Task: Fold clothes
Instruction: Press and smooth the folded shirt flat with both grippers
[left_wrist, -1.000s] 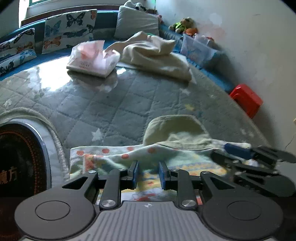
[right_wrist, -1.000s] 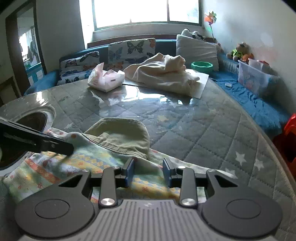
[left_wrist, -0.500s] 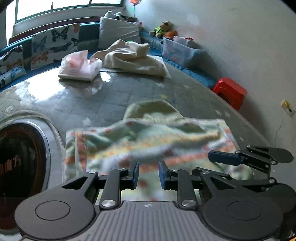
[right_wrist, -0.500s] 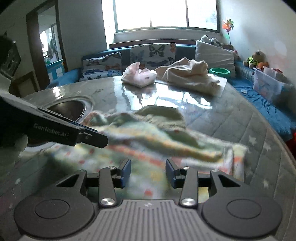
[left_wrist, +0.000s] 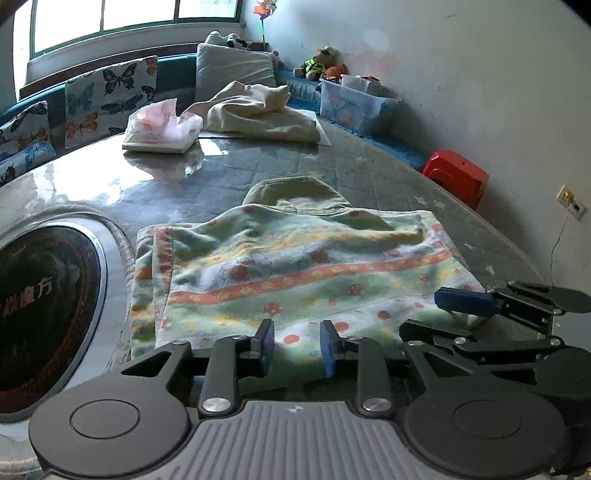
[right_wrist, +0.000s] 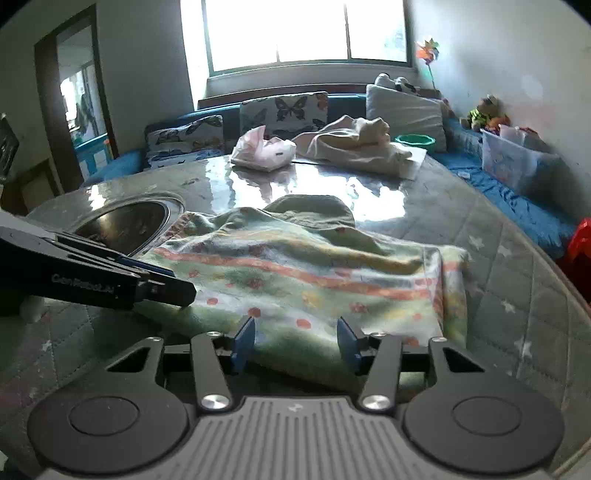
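Across the lower middle of both wrist views, the flower-patterned towel (left_wrist: 295, 266) lay folded on the quilted table (left_wrist: 369, 173), partly over an olive garment (left_wrist: 295, 192). Jaws of the left gripper (left_wrist: 297, 345) and right gripper (right_wrist: 297, 341) were opening, nothing pinched. Likely, both should be drawn clear before the fold is smoothed flat.

bare tabletop (left_wrist: 280, 162) beyond towel (left_wrist: 295, 266)
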